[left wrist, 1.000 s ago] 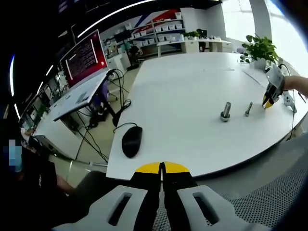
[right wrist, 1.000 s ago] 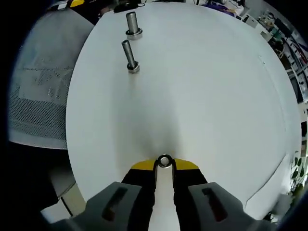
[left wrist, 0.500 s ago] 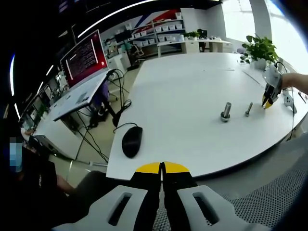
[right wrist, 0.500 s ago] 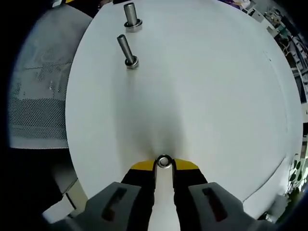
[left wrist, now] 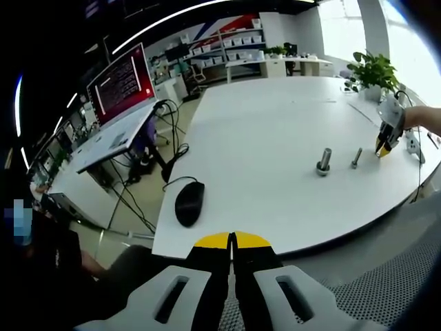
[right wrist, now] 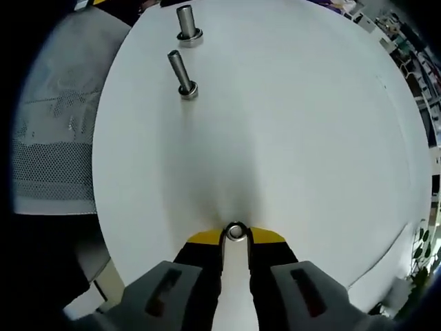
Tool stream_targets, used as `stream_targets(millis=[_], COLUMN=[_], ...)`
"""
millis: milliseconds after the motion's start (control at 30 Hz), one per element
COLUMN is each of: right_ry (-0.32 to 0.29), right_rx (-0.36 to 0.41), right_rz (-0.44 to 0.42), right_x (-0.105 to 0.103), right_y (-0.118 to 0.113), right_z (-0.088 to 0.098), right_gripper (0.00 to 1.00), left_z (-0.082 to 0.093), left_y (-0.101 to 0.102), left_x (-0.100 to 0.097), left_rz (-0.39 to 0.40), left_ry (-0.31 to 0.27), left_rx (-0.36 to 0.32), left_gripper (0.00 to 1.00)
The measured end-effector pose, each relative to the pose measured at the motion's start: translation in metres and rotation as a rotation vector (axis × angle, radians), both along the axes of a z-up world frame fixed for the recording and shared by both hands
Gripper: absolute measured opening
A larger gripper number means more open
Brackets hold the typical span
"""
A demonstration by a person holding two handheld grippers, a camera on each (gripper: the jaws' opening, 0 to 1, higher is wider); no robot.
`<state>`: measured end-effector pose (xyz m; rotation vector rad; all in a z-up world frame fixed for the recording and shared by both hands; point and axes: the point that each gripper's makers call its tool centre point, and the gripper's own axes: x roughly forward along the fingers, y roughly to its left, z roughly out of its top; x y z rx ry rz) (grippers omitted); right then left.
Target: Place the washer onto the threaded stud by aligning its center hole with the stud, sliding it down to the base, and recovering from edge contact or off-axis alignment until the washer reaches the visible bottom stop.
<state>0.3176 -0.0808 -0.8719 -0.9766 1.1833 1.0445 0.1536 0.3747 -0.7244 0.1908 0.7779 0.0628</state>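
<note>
In the right gripper view, the right hand-held gripper (right wrist: 236, 234) has its yellow-tipped jaws clamped on the washer (right wrist: 236, 231), a small metal ring held at the tips above the white tabletop (right wrist: 296, 124). Two studs stand upright on the tabletop at about 11 o'clock from the washer, well apart from it: the thin stud (right wrist: 180, 74) nearer, the thick stud (right wrist: 187, 23) just beyond it. A grey mesh chair (right wrist: 52, 131) shows past the tabletop edge at 9 o'clock.

In the left gripper view, the left hand-held gripper (left wrist: 231, 241) has its jaws together with nothing between them, held off the near edge of the tabletop (left wrist: 262, 145). A black mouse (left wrist: 189, 203) lies near that edge at about 11 o'clock from the tips, its cable running away from it. At about 2 o'clock stand the thick stud (left wrist: 324, 161) and the thin stud (left wrist: 356, 157), side by side but apart. Just beyond them, the right hand-held gripper (left wrist: 382, 147) points down at the tabletop. A plant (left wrist: 372, 69) stands at the far edge, and a monitor (left wrist: 120, 84) with red text sits on another desk at 10 o'clock.
</note>
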Motion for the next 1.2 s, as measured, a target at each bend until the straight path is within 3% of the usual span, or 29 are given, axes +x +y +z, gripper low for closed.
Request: stream_targets(millis=[833,1200], right_ry=[-0.026,-0.067], right_rx=[-0.022,-0.034], right_rz=[-0.017,-0.038], right_x=[-0.0071,-0.0062], right_y=[0.0017,0.0015], right_z=[0.0046,0.0054], right_gripper=[0.16,0.15], left_z=[0.0011,-0.0013], left_y=[0.0020,0.0029], left_x=[0.0000,-0.0018], left_rz=[0.006,0.005], left_ry=[-0.011,0.007], left_rx=[-0.005,0.004], left_gripper=[0.00,0.00])
